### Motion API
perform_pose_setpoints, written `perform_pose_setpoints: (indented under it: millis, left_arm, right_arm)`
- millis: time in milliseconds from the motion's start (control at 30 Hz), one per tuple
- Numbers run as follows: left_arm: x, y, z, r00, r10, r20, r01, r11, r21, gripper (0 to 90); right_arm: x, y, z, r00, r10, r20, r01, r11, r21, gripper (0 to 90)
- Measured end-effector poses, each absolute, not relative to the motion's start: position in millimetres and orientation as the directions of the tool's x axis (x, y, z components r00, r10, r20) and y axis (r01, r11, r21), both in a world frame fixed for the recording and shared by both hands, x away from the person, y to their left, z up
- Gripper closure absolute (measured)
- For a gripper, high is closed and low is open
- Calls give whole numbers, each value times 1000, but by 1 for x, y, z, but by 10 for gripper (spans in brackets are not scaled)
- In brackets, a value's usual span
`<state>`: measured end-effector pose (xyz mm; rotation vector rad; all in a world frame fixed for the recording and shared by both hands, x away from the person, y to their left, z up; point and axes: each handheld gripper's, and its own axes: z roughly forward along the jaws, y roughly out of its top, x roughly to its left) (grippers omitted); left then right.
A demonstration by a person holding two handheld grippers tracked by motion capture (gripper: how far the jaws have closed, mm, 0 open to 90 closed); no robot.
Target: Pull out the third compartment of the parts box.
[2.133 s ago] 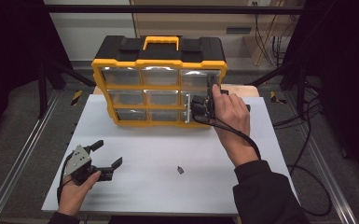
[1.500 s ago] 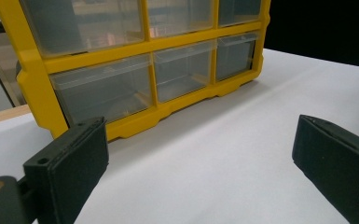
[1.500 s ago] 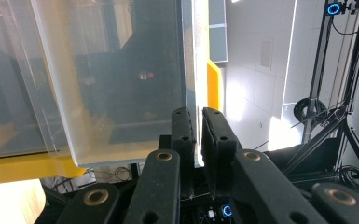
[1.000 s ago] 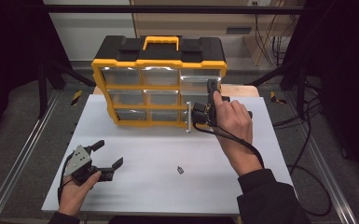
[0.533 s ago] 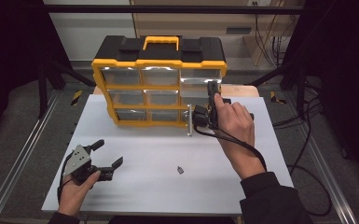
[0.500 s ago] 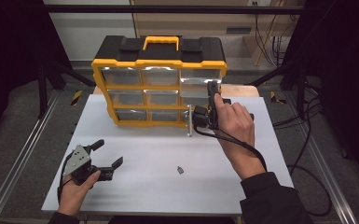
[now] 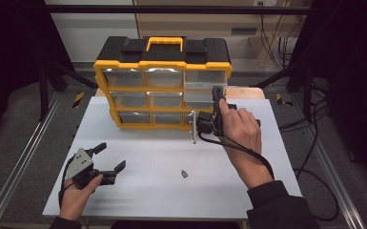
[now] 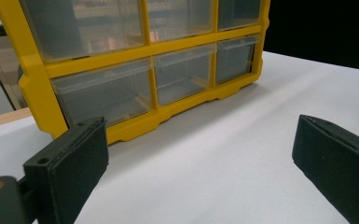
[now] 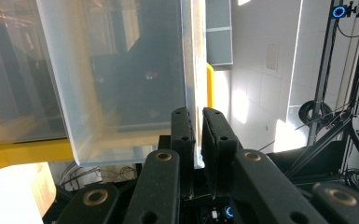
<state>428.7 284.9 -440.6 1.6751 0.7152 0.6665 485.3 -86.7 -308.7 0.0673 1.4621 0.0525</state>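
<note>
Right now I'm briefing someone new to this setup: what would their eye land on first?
The yellow-and-black plastic drawer organizer standing at the far side of the white table. Next, the right gripper, jaws clamped on the front lip of a clear plastic drawer pulled out at the organizer's lower right. The left gripper rests open near the front left, and a small dark part lies mid-table.

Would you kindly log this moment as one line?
right hand-held gripper: shut on drawer lip | left hand-held gripper: open, idle
</note>
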Motion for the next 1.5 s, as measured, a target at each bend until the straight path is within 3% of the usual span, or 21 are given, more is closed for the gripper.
perform_pose_setpoints:
  millis: [1500]
  left_arm:
    - [429, 285, -440, 654, 754, 62, 112, -177, 978, 34]
  right_arm:
    - [449, -86, -312, 113, 60, -992, -4, 998, 60, 834]
